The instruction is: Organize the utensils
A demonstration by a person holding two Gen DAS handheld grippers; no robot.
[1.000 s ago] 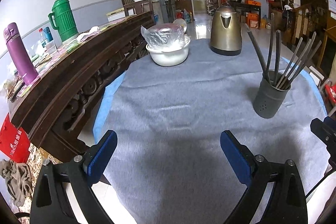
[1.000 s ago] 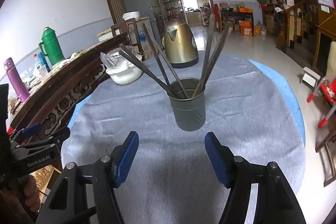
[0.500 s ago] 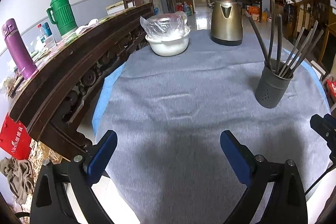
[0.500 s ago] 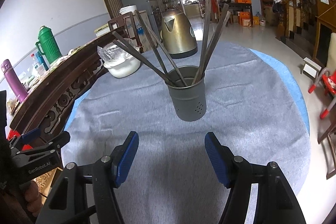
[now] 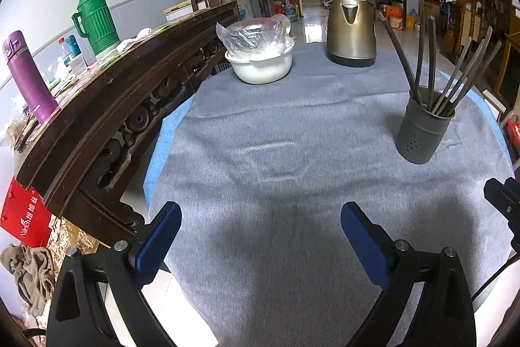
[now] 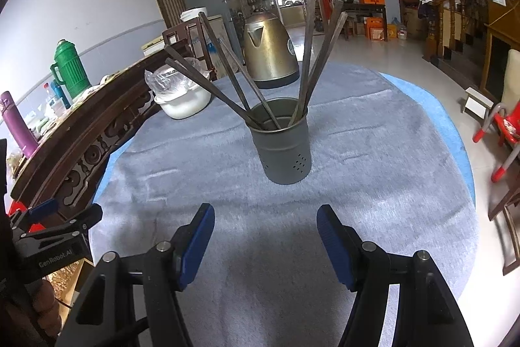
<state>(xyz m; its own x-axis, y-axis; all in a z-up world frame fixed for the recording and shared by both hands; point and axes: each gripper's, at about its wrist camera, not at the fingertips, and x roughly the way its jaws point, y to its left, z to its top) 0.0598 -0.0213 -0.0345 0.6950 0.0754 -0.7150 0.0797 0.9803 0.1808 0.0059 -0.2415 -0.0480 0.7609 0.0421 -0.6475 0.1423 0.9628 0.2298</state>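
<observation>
right wrist view: utensil holder (image 6: 286, 145) with chopsticks (image 6: 308, 54) at 12 o'clock, slightly nearer than a second ago; approach looks begun. right gripper (image 6: 265, 244) jaws open, empty. left gripper (image 5: 260, 241) open, empty. grey cloth (image 6: 373, 178) bare around; carved sideboard (image 6: 74, 132) at 9 o'clock.

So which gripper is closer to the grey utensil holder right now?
Right. The right gripper faces the utensil holder head-on with open jaws, a short stretch of cloth between them. The left gripper sits further off, with the holder ahead to its right.
</observation>
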